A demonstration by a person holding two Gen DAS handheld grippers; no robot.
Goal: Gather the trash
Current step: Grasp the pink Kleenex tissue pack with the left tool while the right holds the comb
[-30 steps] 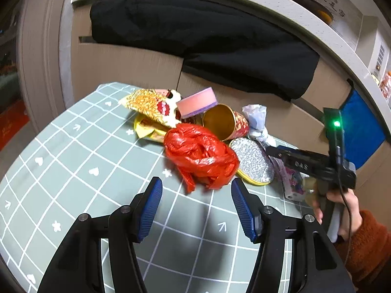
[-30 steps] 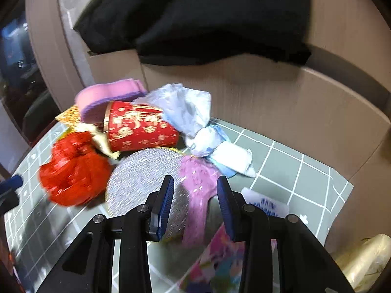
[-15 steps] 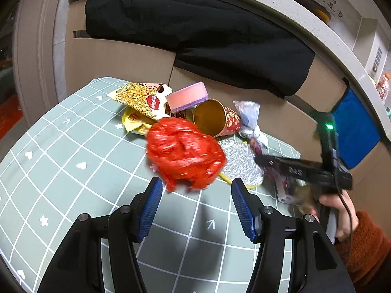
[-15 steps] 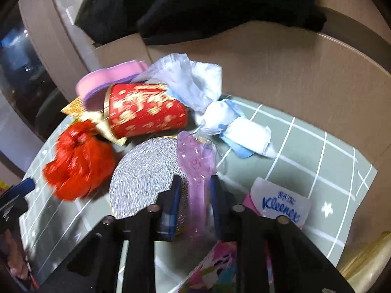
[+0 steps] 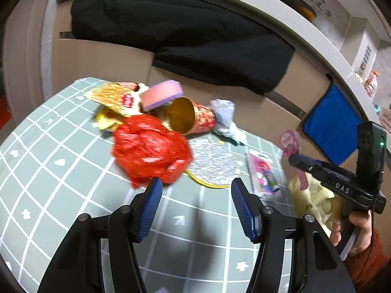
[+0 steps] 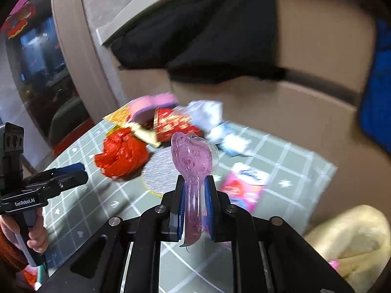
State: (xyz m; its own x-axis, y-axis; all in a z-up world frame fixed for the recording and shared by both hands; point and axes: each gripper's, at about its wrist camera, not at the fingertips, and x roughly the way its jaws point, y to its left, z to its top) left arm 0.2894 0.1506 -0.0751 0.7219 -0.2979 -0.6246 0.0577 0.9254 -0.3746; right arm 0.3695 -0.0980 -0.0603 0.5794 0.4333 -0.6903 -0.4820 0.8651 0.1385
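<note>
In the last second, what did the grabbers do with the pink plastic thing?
The right gripper closed on the pink plastic wrapper that lay beside the silver disc and lifted it off the table, toward the yellowish bag. The left gripper stayed open, in front of the red bag. The rest of the pile did not move.

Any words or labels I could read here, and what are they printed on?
"DAS": right gripper, on its black body.
"GenRobot.AI": left gripper, on its black body.
Blue script on the white-and-pink tissue pack: too blurred to read.
Gold characters on the red can: too blurred.
</note>
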